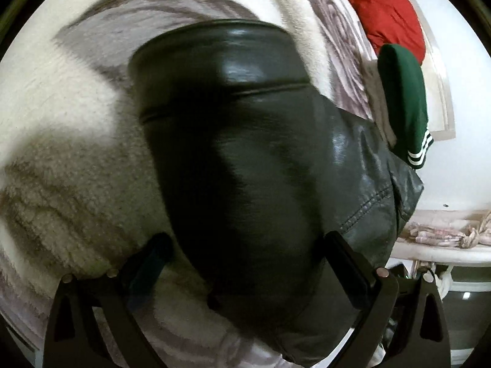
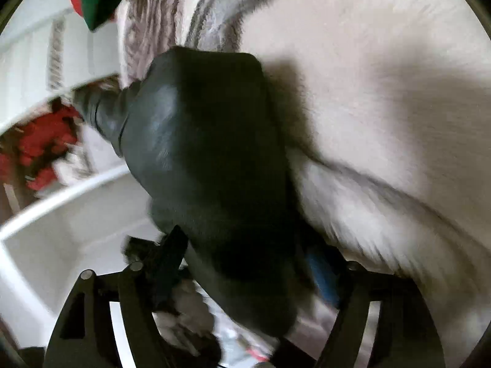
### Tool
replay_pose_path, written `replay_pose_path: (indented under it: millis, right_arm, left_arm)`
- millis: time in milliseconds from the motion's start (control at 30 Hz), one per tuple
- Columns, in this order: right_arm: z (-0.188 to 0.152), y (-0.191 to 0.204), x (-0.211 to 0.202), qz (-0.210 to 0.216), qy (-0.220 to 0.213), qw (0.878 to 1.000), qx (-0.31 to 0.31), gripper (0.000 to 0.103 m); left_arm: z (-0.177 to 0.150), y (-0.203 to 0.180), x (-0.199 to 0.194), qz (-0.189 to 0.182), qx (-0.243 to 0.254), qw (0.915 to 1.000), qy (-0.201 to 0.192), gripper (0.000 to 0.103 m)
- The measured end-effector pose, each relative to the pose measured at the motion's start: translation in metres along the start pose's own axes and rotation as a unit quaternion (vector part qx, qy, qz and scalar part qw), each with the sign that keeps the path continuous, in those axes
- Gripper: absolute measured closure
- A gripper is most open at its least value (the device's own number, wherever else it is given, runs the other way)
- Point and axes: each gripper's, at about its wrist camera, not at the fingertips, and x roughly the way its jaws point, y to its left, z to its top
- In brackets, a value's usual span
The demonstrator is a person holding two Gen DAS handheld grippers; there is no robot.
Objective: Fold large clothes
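A black leather jacket [image 1: 245, 141] hangs over a fluffy white and grey blanket [image 1: 61, 159]. In the left wrist view it fills the middle, and my left gripper [image 1: 245, 254] has its two fingers on either side of a thick bunch of the leather, holding it. In the right wrist view the same jacket [image 2: 208, 159] is bunched between the fingers of my right gripper [image 2: 242, 257], which grips it above the blanket [image 2: 383, 92]. That view is blurred by motion.
A green garment with white stripes [image 1: 405, 104] and a red garment [image 1: 380, 3] lie at the far right of the blanket. A white bed frame [image 2: 61, 202] and red cloth [image 2: 43, 147] show at the left in the right wrist view.
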Motion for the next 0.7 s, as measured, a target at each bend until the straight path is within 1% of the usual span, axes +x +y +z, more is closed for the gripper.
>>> replay_pose_path:
  millis: [33, 67, 100, 200, 267, 300, 333, 400, 500, 600, 700]
  right_arm:
    - [0.006, 0.0, 0.009, 0.032, 0.0, 0.999, -0.002, 0.024]
    - [0.011, 0.003, 0.015, 0.037, 0.0, 0.999, -0.007, 0.019]
    - [0.015, 0.007, 0.021, 0.036, 0.0, 0.999, -0.012, 0.018]
    - [0.028, 0.016, 0.037, 0.044, 0.006, 0.999, -0.021, 0.017]
    - [0.033, 0.02, 0.042, 0.045, 0.005, 0.999, -0.021, 0.018]
    - [0.034, 0.022, 0.043, 0.041, 0.003, 0.999, -0.024, 0.019]
    - [0.033, 0.025, 0.043, 0.04, -0.003, 0.999, -0.023, 0.02]
    - [0.03, 0.029, 0.039, 0.043, -0.012, 0.999, -0.023, 0.035]
    - [0.021, 0.04, 0.033, 0.044, -0.023, 0.998, -0.028, 0.045]
    - [0.012, 0.055, 0.03, 0.044, -0.025, 0.998, -0.034, 0.05]
    - [0.005, 0.072, 0.025, 0.053, -0.024, 0.998, -0.04, 0.052]
  left_arm:
    - [0.0, 0.001, -0.001, -0.009, 0.003, 1.0, 0.0, 0.002]
    - [0.001, -0.002, 0.001, -0.016, 0.005, 0.9999, 0.0, 0.002]
    - [0.002, -0.005, 0.004, -0.018, 0.007, 0.9998, 0.001, 0.002]
    - [0.009, -0.015, 0.017, -0.012, 0.007, 0.9998, -0.013, 0.002]
    - [0.007, -0.018, 0.015, -0.006, 0.007, 0.9993, -0.035, 0.009]
    - [0.007, -0.021, 0.012, -0.002, 0.008, 0.9986, -0.052, 0.022]
    - [0.009, -0.022, 0.008, 0.0, 0.008, 0.998, -0.063, 0.036]
    - [0.01, -0.023, 0.002, -0.004, 0.002, 0.9971, -0.076, 0.045]
    - [0.007, -0.021, -0.013, -0.004, -0.003, 0.9964, -0.084, 0.051]
    - [0.006, -0.029, -0.031, -0.011, 0.004, 0.9957, -0.092, 0.055]
    - [0.004, -0.034, -0.044, -0.016, 0.013, 0.9954, -0.093, 0.055]
